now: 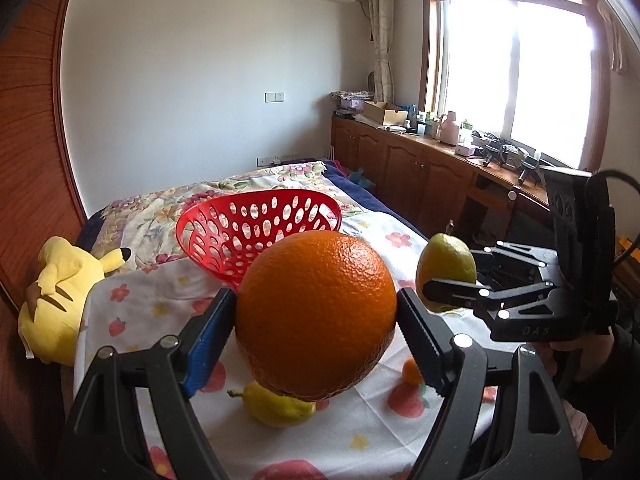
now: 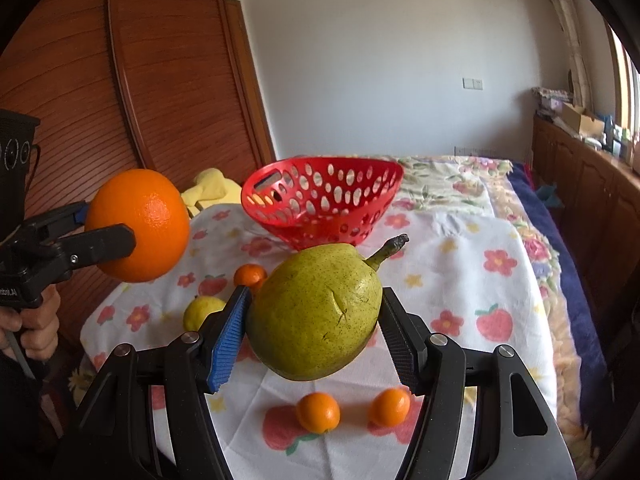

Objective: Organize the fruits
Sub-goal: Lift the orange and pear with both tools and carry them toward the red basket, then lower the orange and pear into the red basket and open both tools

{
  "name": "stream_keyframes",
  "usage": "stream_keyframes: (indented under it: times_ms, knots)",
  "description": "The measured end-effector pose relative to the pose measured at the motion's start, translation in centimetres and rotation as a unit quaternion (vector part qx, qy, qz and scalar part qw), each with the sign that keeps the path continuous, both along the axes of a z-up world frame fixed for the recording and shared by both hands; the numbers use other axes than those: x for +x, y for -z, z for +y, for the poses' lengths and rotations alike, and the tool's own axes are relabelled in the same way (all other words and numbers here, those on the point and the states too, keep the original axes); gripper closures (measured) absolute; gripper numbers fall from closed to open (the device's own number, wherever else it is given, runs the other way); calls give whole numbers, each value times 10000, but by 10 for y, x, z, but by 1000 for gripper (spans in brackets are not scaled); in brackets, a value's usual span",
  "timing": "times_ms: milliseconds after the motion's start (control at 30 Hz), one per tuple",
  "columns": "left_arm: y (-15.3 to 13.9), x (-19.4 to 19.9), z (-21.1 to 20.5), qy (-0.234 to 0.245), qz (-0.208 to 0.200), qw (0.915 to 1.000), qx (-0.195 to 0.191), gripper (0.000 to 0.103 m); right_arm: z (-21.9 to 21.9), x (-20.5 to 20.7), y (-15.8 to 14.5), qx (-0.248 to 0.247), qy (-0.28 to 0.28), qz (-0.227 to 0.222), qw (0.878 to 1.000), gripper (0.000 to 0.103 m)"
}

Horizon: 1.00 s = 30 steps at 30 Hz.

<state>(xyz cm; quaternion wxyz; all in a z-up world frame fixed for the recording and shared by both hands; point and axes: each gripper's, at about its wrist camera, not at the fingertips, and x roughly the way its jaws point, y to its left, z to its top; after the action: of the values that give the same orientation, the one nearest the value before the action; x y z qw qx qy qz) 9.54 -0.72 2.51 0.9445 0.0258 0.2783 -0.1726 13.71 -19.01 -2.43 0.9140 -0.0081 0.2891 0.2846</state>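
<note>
My left gripper point(image 1: 316, 312) is shut on a large orange point(image 1: 316, 312), held above the fruit-print cloth; the right wrist view shows the same orange point(image 2: 140, 224) at the left. My right gripper point(image 2: 314, 320) is shut on a green pear point(image 2: 316, 312), lifted off the cloth, stem pointing up right; from the left wrist that pear point(image 1: 446, 268) appears at the right. The red perforated basket point(image 1: 256, 232) point(image 2: 320, 204) sits behind both, tilted and with nothing visible inside. On the cloth lie a yellow pear point(image 1: 276, 406) point(image 2: 202, 310) and small tangerines point(image 2: 318, 412) point(image 2: 390, 406) point(image 2: 250, 276) point(image 1: 412, 372).
A yellow plush toy point(image 1: 60, 292) lies at the left of the bed beside a wooden wardrobe point(image 2: 120, 100). Wooden cabinets point(image 1: 420, 172) with clutter run along the right under a window. A person's hand point(image 2: 36, 328) grips the left tool.
</note>
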Motion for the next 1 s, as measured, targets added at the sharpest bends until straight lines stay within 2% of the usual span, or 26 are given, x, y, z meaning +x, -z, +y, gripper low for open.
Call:
stream_keyframes:
  times_ms: [167, 533, 733, 1000]
  knots:
    - [-2, 21, 2, -5, 2, 10000, 66, 23, 10, 20, -14, -131, -114, -158, 9997, 37]
    - [-9, 76, 21, -159, 17, 9999, 52, 23, 45, 94, -37, -532, -509, -242, 9970, 37]
    - [-5, 108, 28, -182, 102, 9997, 106, 23, 68, 137, -28, -760, -731, -112, 9944, 37]
    - [12, 152, 34, -212, 338, 9991, 118, 23, 95, 184, 4, -1214, -1036, 229, 9869, 37]
